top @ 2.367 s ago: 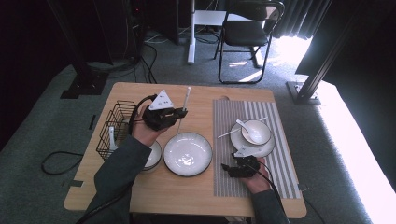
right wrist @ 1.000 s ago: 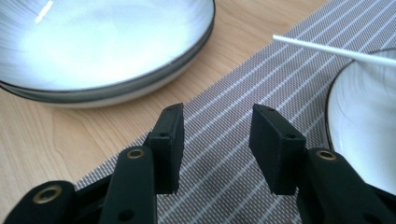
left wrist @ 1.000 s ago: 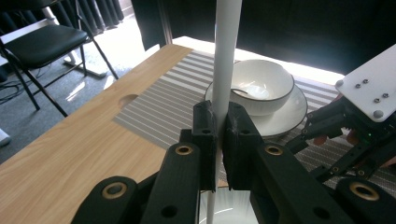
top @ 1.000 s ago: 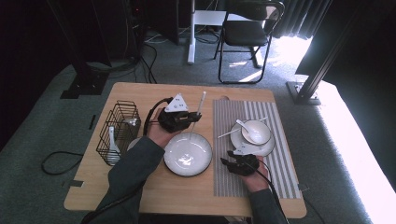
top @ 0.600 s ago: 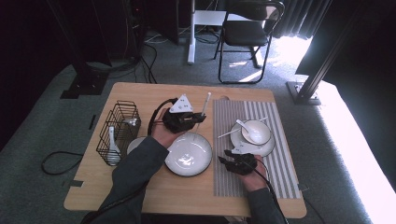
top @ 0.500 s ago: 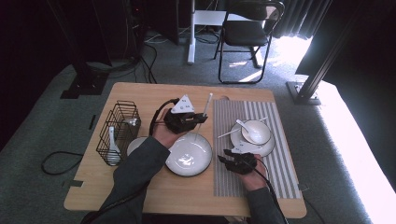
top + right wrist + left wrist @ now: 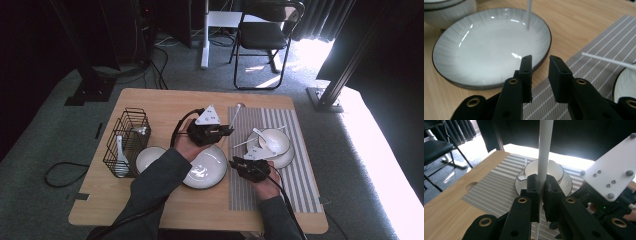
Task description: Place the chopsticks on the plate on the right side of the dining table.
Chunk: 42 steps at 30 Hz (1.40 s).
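A long white spoon (image 7: 233, 118) is pinched by its handle between the pressed-together jaws of the left hand-held gripper (image 7: 226, 131), above the table (image 7: 150, 105) at the left edge of the striped mat (image 7: 300, 175), its far end over the mat. The right hand-held gripper (image 7: 239, 163) rests nearer, at the right rim of the grey plate (image 7: 205, 172); its jaws have just been closing, a narrow gap left, nothing between them. Right of it sits a bowl (image 7: 274, 141) on a plate.

L gripper (image 7: 226, 131) + spoon (image 7: 233, 116) shifted right.
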{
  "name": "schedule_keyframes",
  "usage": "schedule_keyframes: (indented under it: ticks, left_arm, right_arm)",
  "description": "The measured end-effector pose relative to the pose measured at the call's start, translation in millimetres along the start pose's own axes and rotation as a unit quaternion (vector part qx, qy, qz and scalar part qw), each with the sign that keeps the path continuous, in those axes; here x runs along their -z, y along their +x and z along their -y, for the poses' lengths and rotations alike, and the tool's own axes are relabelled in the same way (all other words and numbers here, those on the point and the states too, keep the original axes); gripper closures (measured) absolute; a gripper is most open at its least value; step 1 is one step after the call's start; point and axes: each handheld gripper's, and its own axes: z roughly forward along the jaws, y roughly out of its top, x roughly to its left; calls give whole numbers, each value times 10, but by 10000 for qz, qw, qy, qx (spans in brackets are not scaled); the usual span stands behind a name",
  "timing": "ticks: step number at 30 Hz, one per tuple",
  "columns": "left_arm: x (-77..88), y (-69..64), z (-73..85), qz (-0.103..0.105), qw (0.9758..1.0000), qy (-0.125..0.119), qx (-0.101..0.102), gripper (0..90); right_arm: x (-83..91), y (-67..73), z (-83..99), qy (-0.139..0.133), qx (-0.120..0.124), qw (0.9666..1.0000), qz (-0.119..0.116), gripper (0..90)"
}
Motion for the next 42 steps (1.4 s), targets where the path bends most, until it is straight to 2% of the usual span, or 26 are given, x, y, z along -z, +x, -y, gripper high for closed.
schedule_keyframes:
  ticks: [6,8,12,15,18,25,31,40,42]
  left_arm:
    - [-91,-95,-53,197,9998,-55,6,849]
    - [-120,-117,-53,298,9995,-110,64,849]
    - [-167,-138,-35,382,9991,-120,100,849]
    - [-167,-132,-22,436,9989,-102,119,842]
    - [-174,-138,11,370,9993,-38,106,760]
    - [-259,-163,259,307,9991,186,242,746]
    - [-381,-168,432,364,9980,357,362,762]
    - [-475,-182,522,441,9978,406,294,829]
    - [-487,-195,523,382,9981,408,264,857]
  right_arm:
    - [-35,17,-65,-179,-50,9997,-132,769]
    - [-44,14,-61,-218,-115,9995,-187,769]
    - [-47,12,-60,-232,-113,9995,-166,855]
    - [-40,-3,-54,-195,-146,9996,-147,865]
    - [-30,-2,-58,-220,-124,9996,-149,867]
    - [-6,-14,-64,-280,-239,9991,-189,867]
    - [-3,-19,-65,-301,-280,9989,-227,867]
    - [7,-15,-68,-309,-290,9988,-246,867]
    - [4,-12,-66,-299,-300,9988,-244,865]
